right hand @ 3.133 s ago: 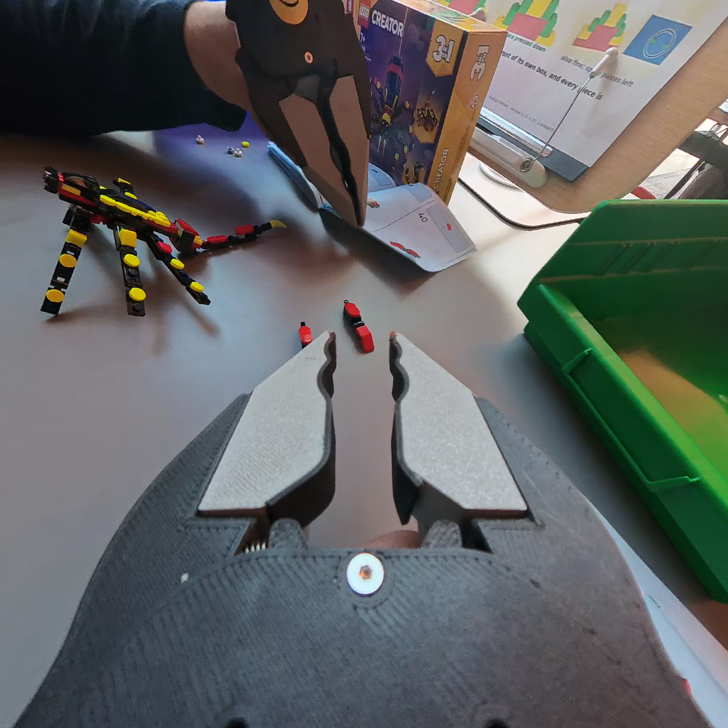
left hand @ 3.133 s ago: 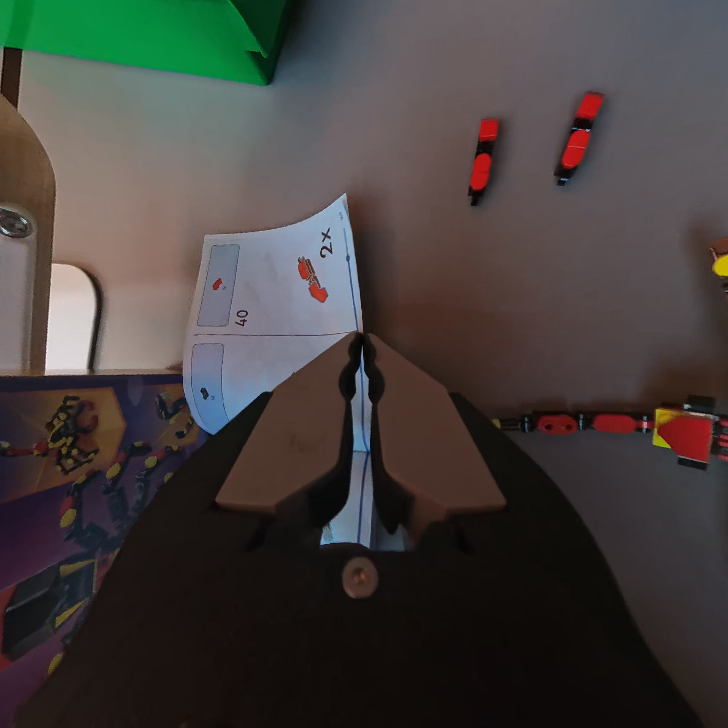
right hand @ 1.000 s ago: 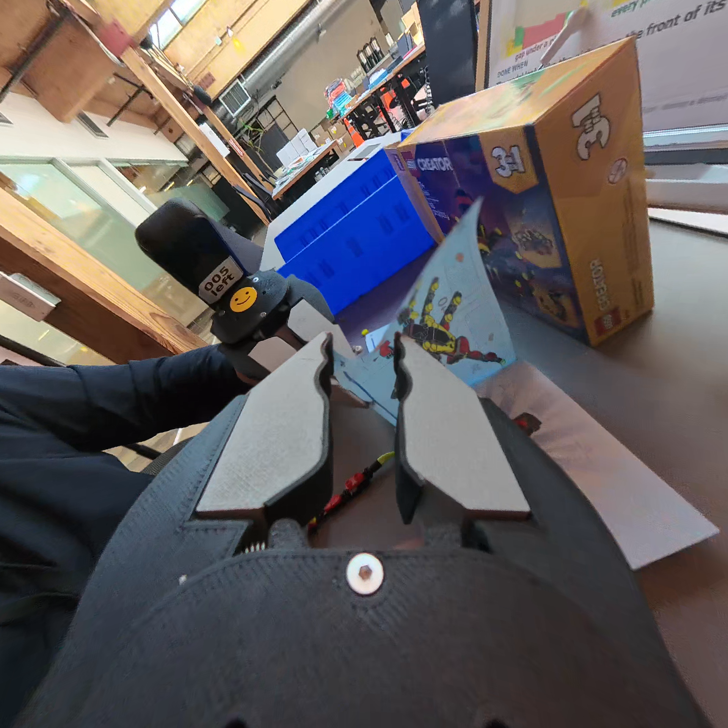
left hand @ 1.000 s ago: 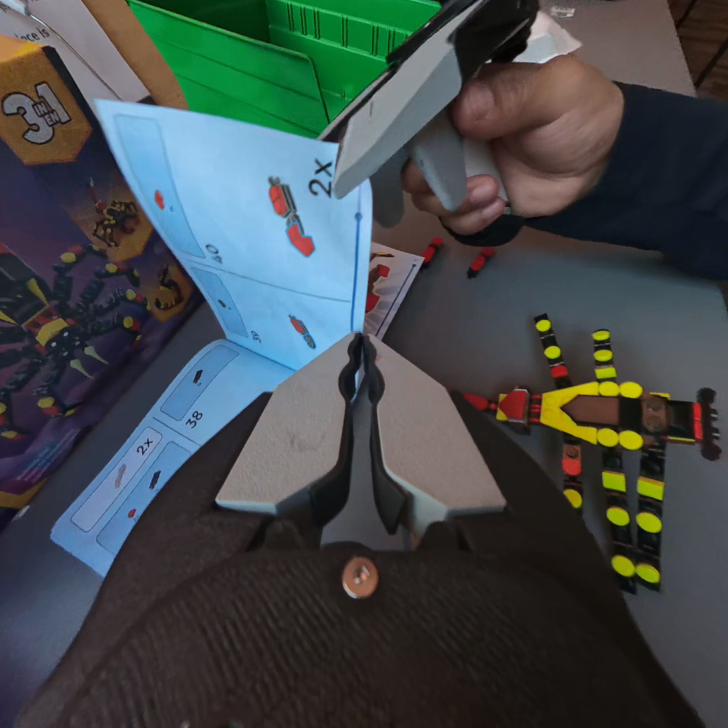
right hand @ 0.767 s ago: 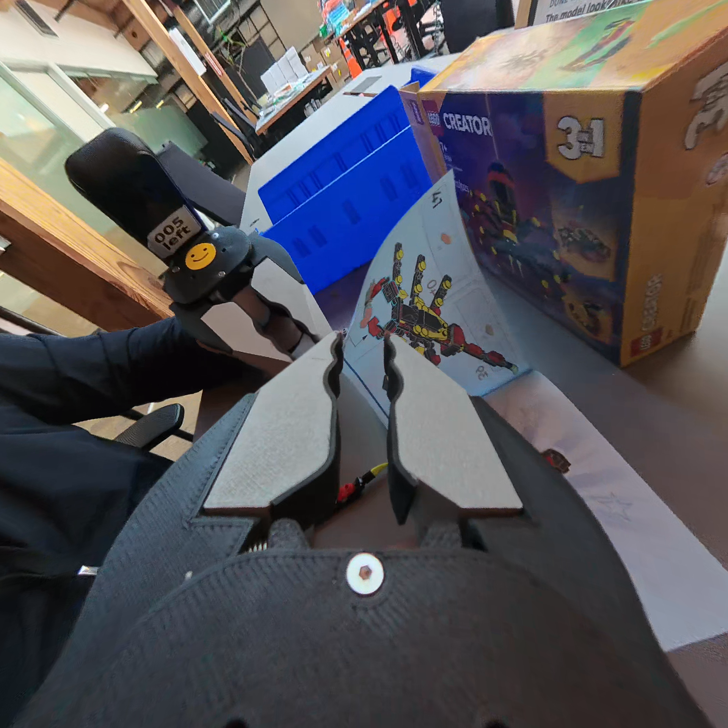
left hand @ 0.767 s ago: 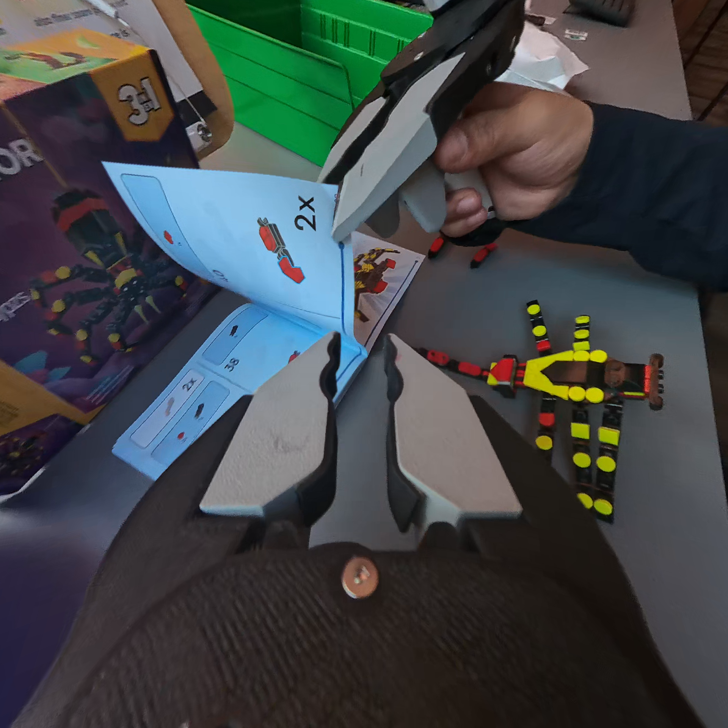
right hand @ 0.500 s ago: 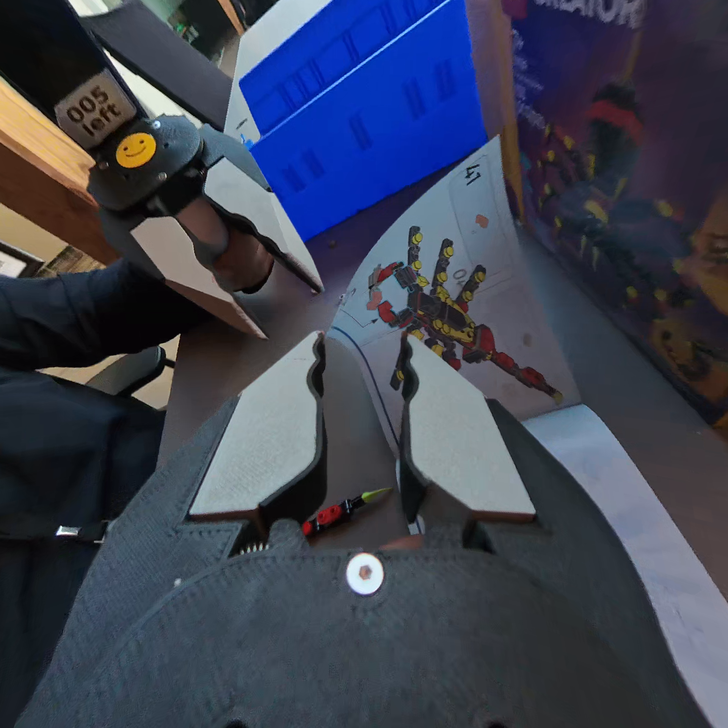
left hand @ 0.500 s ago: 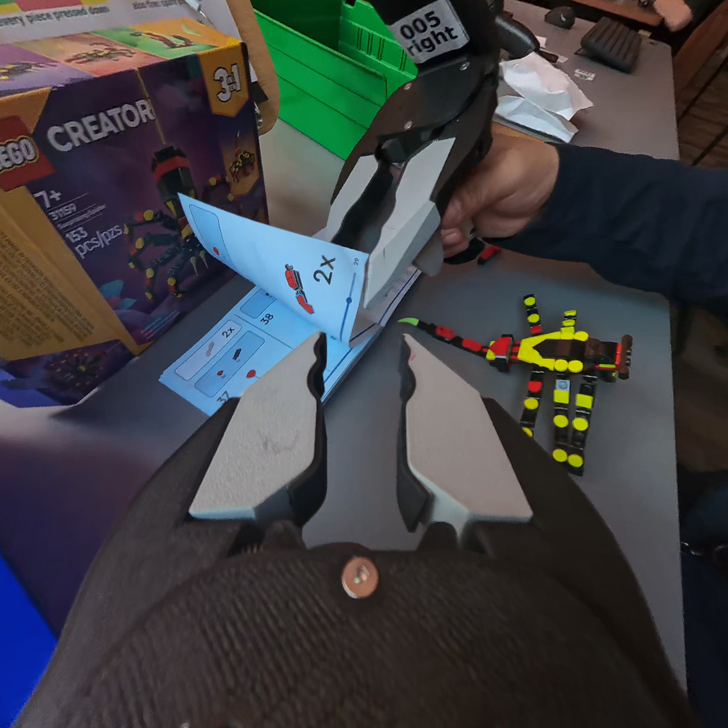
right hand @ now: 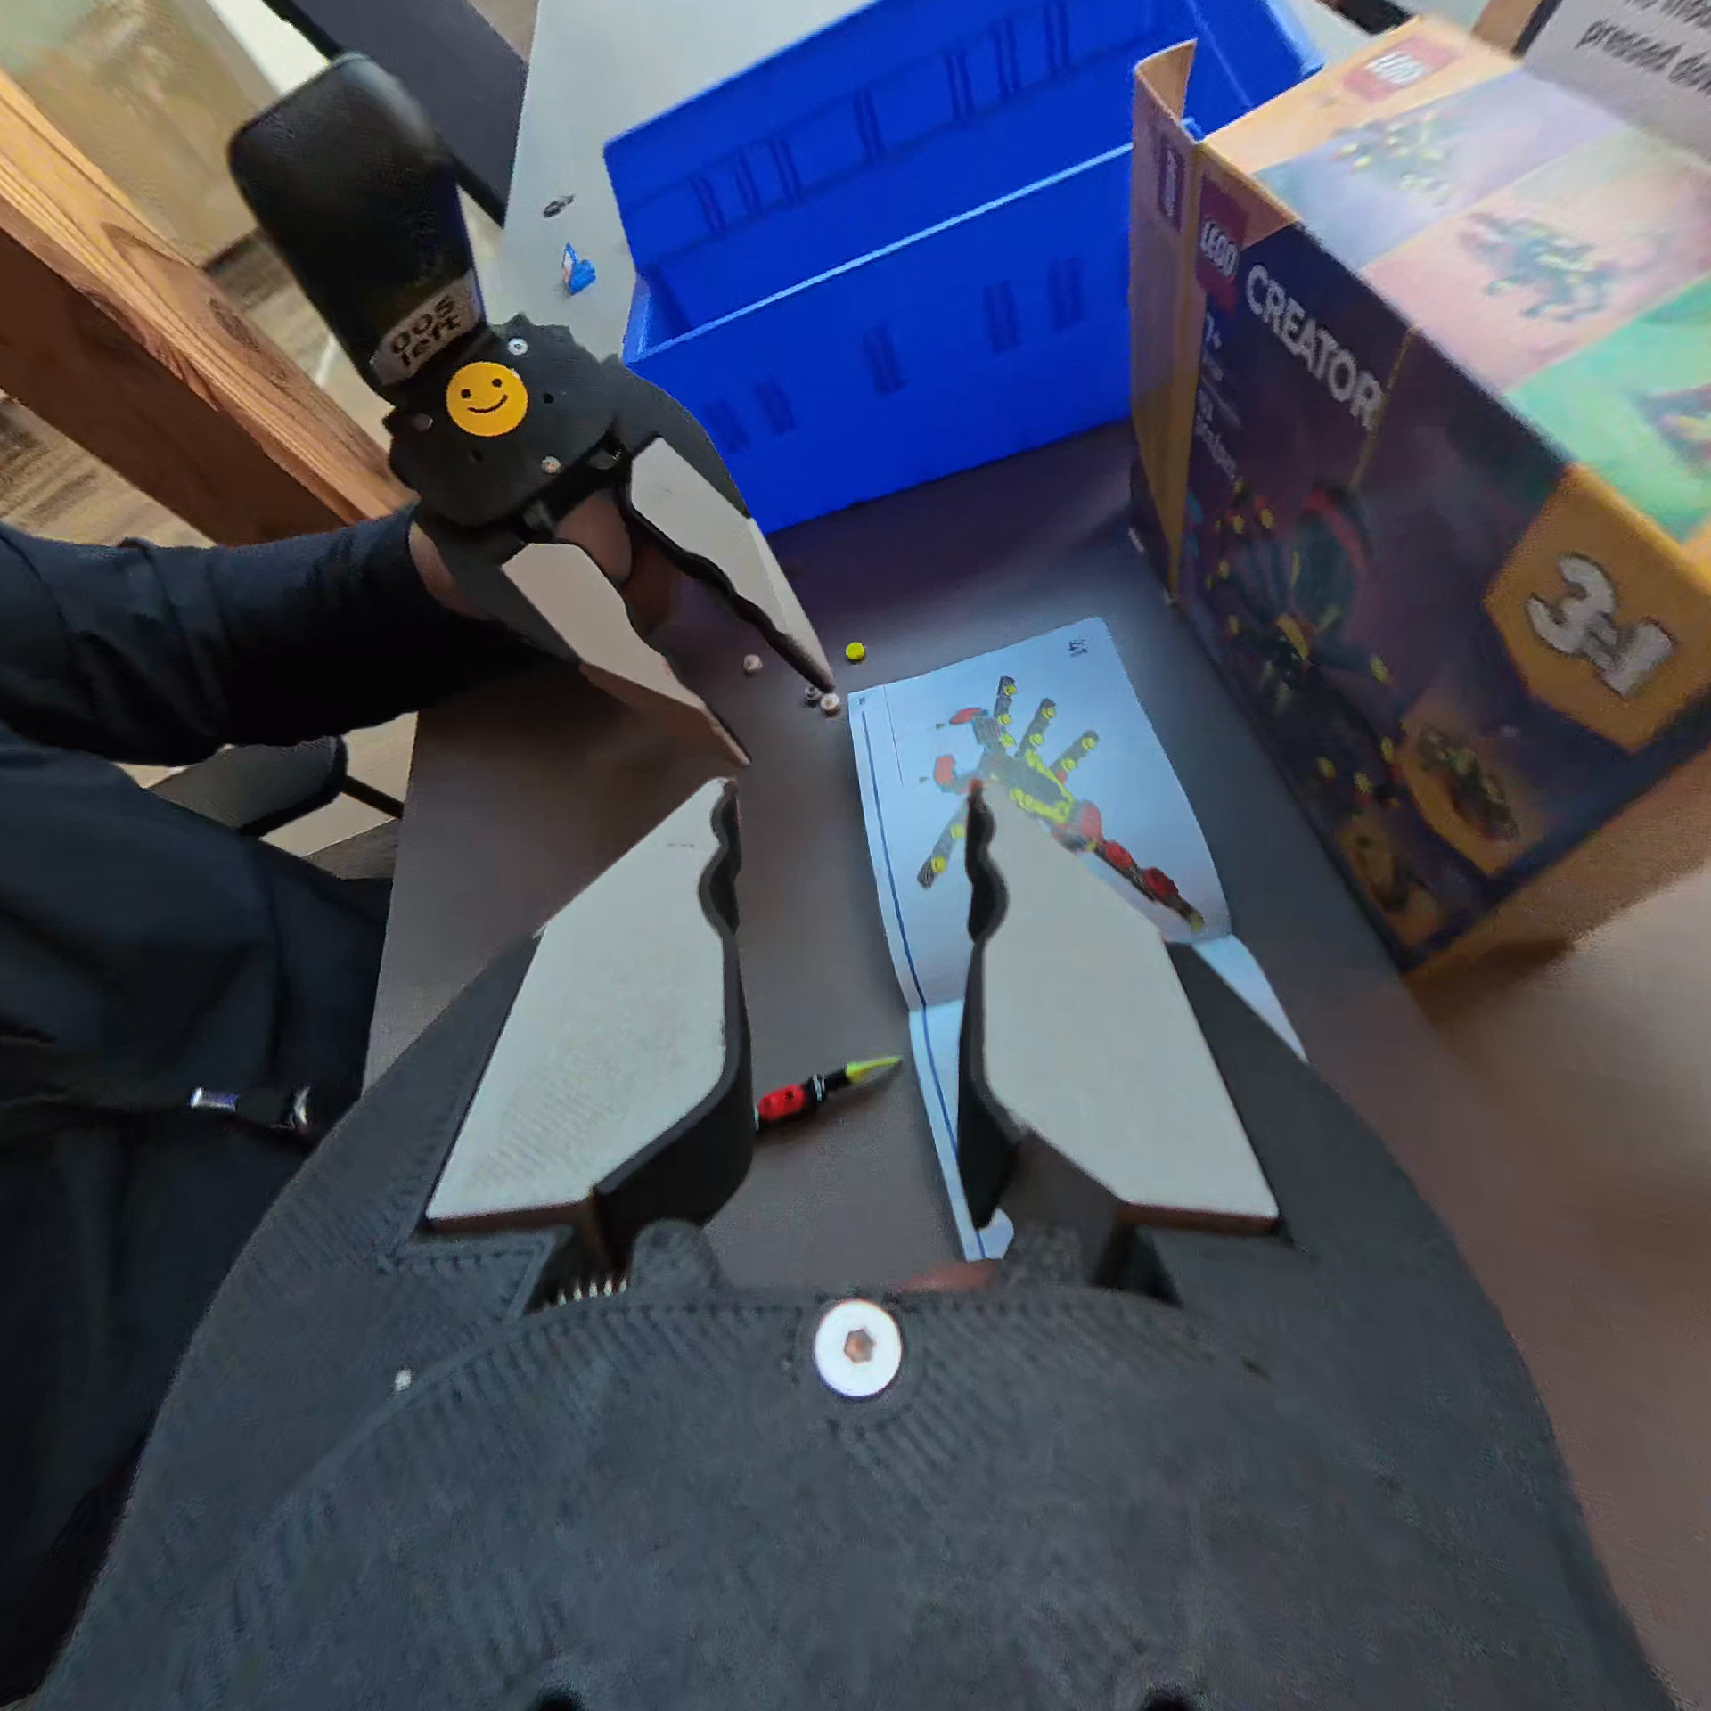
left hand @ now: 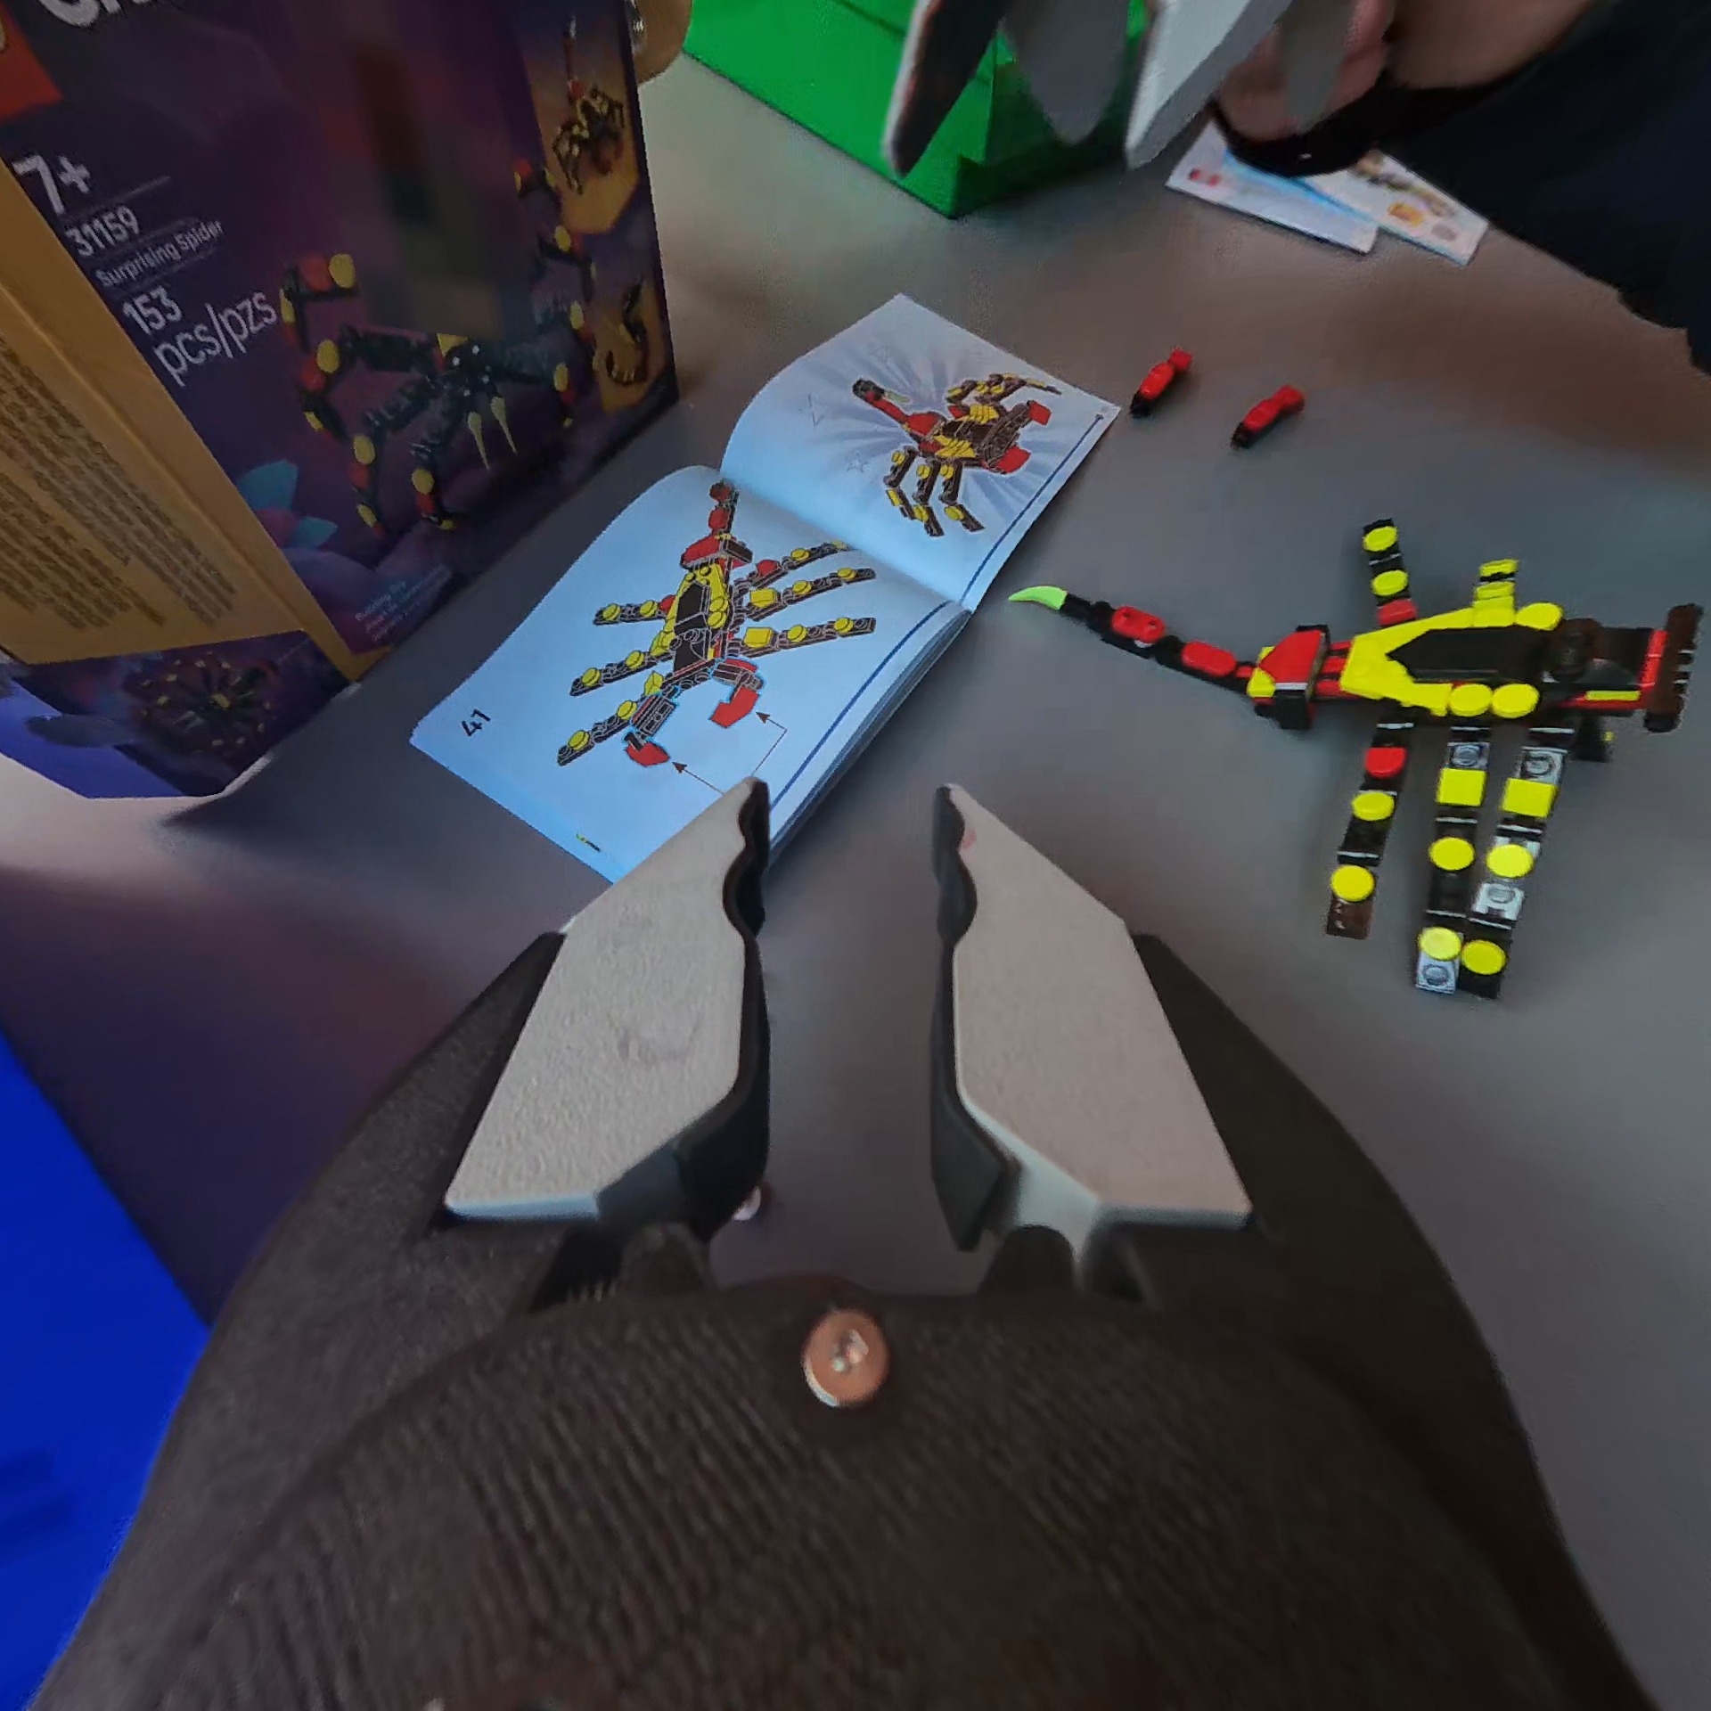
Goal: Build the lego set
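Your scorpion model [left hand: 1444,685] is yellow and black with red accents, round yellow studs down its black legs and a lime-green tail tip [left hand: 1032,597]; the two loose pieces [left hand: 1162,380] past it are red with black ends. Your instruction booklet [left hand: 796,593] has pale blue pages with red-yellow-black build drawings, and the set box [left hand: 305,305] beside it is purple on the front with a yellow-orange side. You've got a bright green bin [left hand: 833,102], a saturated blue bin [right hand: 889,305], a dark grey-brown table [left hand: 1111,518], and light grey finger pads [left hand: 611,1037] on black ribbed gripper bodies, the left gripper [right hand: 787,713] with a yellow smiley sticker [right hand: 486,398].
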Motion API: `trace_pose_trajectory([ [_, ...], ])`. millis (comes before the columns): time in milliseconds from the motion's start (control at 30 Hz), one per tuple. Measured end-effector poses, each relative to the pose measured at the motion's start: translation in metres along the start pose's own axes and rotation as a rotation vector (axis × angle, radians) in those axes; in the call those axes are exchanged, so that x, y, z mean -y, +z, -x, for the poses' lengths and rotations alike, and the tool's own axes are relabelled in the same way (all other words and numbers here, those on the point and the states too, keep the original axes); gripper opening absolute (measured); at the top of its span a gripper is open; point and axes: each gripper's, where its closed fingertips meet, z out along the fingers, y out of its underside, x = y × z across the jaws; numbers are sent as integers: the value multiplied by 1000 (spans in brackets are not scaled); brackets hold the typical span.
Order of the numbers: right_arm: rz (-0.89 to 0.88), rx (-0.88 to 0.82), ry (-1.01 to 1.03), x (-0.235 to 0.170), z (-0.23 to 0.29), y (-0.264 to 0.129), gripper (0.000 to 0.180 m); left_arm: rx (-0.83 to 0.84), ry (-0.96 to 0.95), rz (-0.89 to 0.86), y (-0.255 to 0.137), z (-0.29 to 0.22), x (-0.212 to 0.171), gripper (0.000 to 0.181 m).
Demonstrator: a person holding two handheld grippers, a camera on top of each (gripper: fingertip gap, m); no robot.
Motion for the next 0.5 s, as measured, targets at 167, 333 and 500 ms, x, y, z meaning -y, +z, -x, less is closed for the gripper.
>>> trace_pose_trajectory([
  [167,-12,-217,-109,-44,-6,-71,47,-32,7,-25,-1,-12,3,36],
  [333,-89,-311,-191,-90,-6,-115,48,-2,62,-8,4,-17,2,39],
  [500,-126,-254,-188,-124,-2,-117,44,-8,92,11,9,-20,-2,38],
])
